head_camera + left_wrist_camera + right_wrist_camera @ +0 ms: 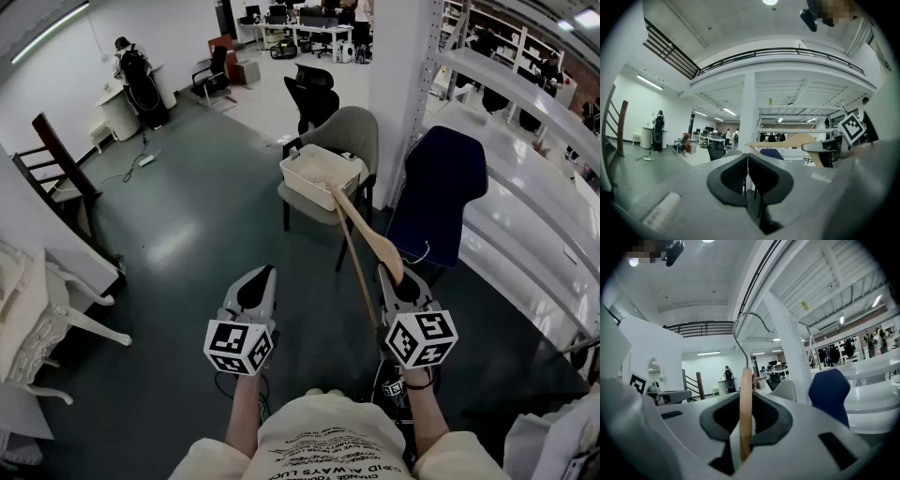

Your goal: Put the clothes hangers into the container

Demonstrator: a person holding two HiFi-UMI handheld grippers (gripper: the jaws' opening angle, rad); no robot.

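My right gripper (391, 274) is shut on a wooden clothes hanger (361, 239), which reaches forward from the jaws toward the white basket (320, 174) on a grey chair. In the right gripper view the hanger (745, 413) stands edge-on between the pads, its metal hook (749, 322) curling above. My left gripper (255, 284) is held level beside it, shut with nothing between its jaws. In the left gripper view the closed left gripper (747, 174) points at the room, and the hanger (787, 141) and the right gripper (824, 149) show to the right.
The grey chair (349, 141) bearing the basket stands ahead, with a dark blue chair (439, 192) to its right by a white column (403, 56). White shelving (525, 159) runs along the right. A white ornate chair (37, 309) and a dark wooden chair (58, 173) stand at the left.
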